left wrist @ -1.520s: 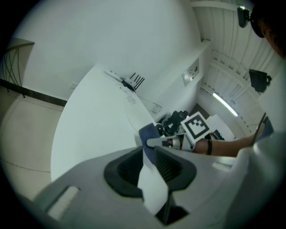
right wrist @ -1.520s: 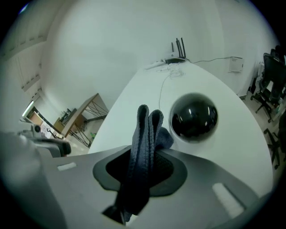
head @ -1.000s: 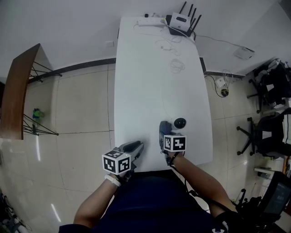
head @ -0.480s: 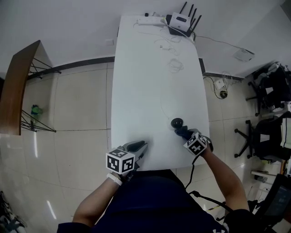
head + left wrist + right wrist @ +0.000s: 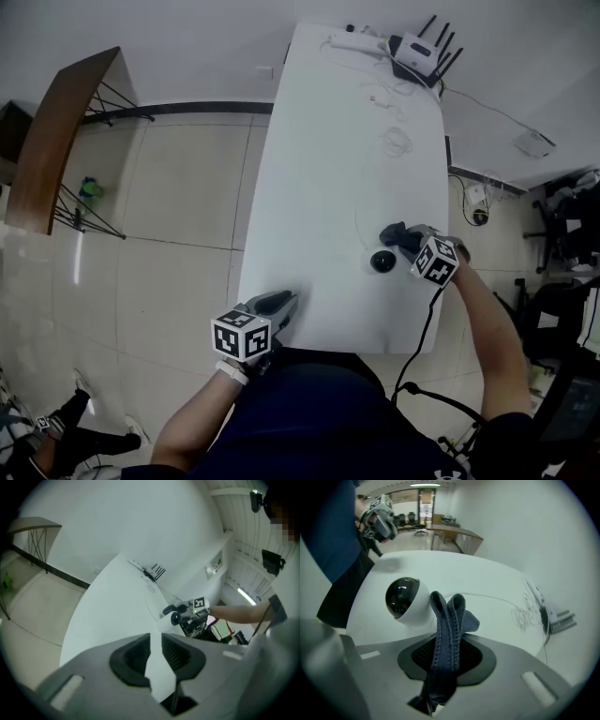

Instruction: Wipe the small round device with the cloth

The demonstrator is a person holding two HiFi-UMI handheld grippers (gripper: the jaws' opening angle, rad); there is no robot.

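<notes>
The small round device (image 5: 382, 261), a white body with a black dome, stands on the white table (image 5: 328, 169) near its right edge. My right gripper (image 5: 401, 238) sits just behind and to the right of it, shut on a folded dark blue cloth (image 5: 392, 232). In the right gripper view the cloth (image 5: 447, 620) sticks up between the jaws, close beside the device (image 5: 405, 601). My left gripper (image 5: 274, 304) rests at the table's near edge. Its jaws stand slightly apart with nothing between them. The left gripper view shows the device (image 5: 169, 619) far off.
A router (image 5: 417, 47) and a power strip (image 5: 352, 39) sit at the table's far end, with loose white cables (image 5: 398, 141) nearby. A thin cable (image 5: 358, 225) runs from the device. A wooden side table (image 5: 56, 131) stands left, office chairs (image 5: 567, 206) right.
My right gripper has swung from the device's near left side round to its far right side, rolling over with the cloth. The left gripper has stayed at the table's near edge.
</notes>
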